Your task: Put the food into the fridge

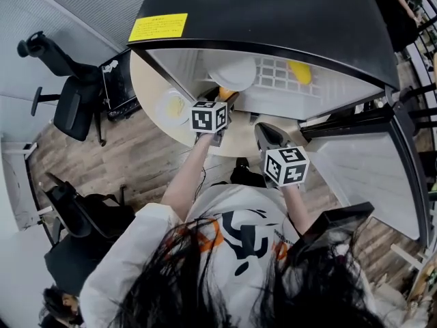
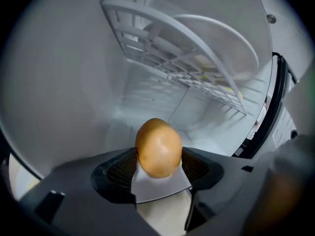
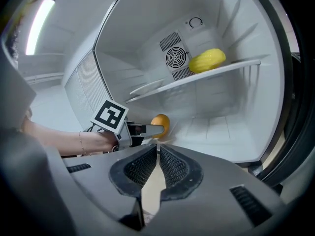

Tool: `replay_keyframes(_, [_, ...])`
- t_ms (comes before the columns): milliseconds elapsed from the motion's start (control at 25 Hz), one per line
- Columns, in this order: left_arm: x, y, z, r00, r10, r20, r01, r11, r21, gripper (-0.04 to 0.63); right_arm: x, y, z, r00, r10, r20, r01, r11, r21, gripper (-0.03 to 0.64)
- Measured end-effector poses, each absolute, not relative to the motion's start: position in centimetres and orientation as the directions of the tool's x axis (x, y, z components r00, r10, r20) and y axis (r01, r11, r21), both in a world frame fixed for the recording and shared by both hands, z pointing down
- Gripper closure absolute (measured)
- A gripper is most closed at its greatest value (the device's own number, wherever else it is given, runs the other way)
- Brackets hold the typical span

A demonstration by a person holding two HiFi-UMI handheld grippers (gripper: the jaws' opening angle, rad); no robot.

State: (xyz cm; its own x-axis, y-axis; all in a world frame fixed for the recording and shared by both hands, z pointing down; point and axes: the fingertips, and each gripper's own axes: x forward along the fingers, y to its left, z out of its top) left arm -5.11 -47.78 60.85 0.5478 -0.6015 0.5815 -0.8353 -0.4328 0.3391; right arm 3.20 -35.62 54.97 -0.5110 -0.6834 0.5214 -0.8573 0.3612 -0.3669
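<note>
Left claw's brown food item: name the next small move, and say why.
Probably lower the left claw toward the fridge floor, then open: it grips the brown food item inside the fridge, under the wire shelf, apparently not yet resting on the floor.

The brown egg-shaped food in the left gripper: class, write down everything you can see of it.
The brown food is smooth, egg-shaped, golden-brown, slightly glossy and whole. It sits clamped between the pads of the left gripper, the only things seen touching it, inside the open fridge, below the wire shelf.
</note>
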Motion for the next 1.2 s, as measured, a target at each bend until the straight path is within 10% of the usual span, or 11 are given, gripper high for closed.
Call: replay_keyframes(1200, [-5.4,-47.5,62.0,0.455,-0.634,0.625,-0.872,-0.461,0.167,0.252,3.4,-33.3,54.4,-0.496,-0.690,0.527,-0.868,0.372,-0.330,0.586])
